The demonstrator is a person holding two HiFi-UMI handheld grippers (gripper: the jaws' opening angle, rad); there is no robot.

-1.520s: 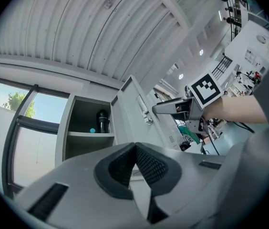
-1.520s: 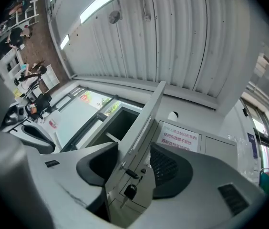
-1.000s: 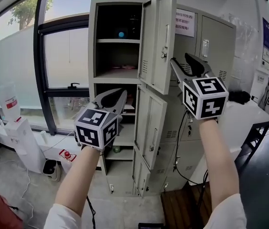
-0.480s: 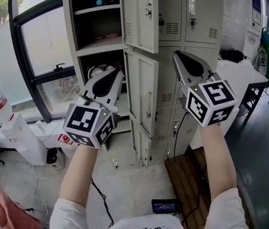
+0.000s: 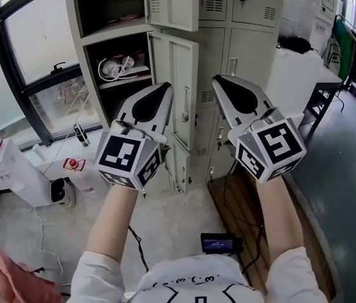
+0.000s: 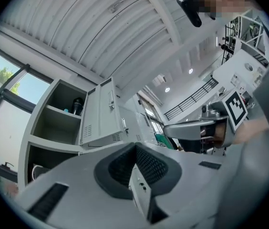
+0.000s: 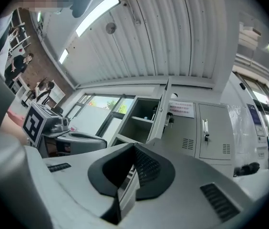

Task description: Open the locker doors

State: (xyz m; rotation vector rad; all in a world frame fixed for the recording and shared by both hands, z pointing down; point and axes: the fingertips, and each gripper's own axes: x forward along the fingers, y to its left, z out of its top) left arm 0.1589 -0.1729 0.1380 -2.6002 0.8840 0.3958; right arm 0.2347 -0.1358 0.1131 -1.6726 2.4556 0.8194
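Note:
The grey lockers [image 5: 254, 5] stand ahead of me. In the left column the upper door [image 5: 173, 4] and the middle door [image 5: 181, 84] hang open, and white cables [image 5: 116, 68] lie on a bared shelf. The doors further right are closed. My left gripper [image 5: 163, 88] is shut and holds nothing, short of the middle door. My right gripper [image 5: 221, 79] is shut and empty beside it. In the left gripper view the left gripper [image 6: 135, 147] points up at the open upper door [image 6: 101, 111]. The right gripper view has the right gripper [image 7: 134, 147] below closed doors [image 7: 211, 130].
A large window [image 5: 33, 43] runs along the left, with a white unit [image 5: 7, 169] on the floor below it. A small dark device [image 5: 219, 242] and cables lie on the wooden board [image 5: 241, 201]. A white table [image 5: 291, 74] with a black bag [image 5: 295, 44] stands on the right.
Both grippers' jaws have gone from open to shut. My view has tipped down, and both grippers have come back from the lockers and closer together.

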